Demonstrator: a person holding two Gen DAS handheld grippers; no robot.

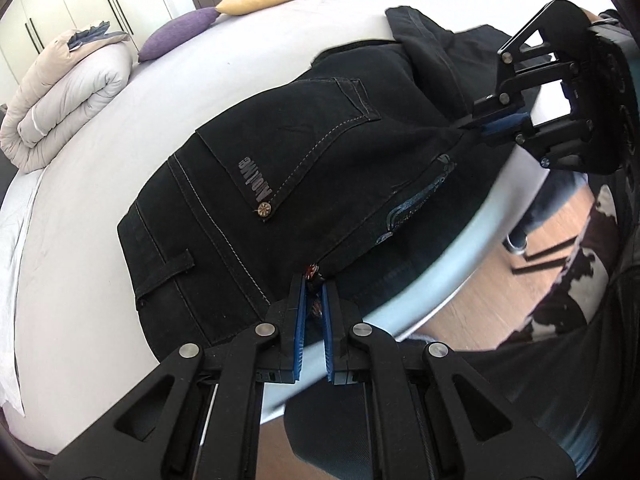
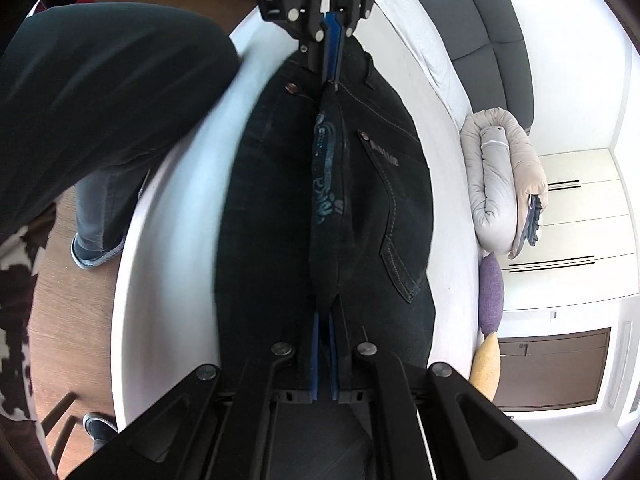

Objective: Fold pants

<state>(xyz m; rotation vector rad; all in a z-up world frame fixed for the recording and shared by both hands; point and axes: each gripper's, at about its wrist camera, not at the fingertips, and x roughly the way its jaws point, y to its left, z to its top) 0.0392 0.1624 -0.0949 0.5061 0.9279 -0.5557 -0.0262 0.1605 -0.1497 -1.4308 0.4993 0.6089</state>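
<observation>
Black pants [image 1: 280,168] lie on a white bed [image 1: 100,200], back pocket up. The left gripper [image 1: 314,284], near, pinches the waistband edge by a rivet. At far right the right gripper [image 1: 470,122] clamps a raised fold of the pants. 2 pillows [image 1: 224,12] and a rolled duvet [image 1: 68,96] lie far left.

Pants [image 1: 280,152] look like matte black denim with pale stitching; bed [image 1: 100,184] sheet is smooth cloth, floor [image 1: 480,300] glossy wood.
</observation>
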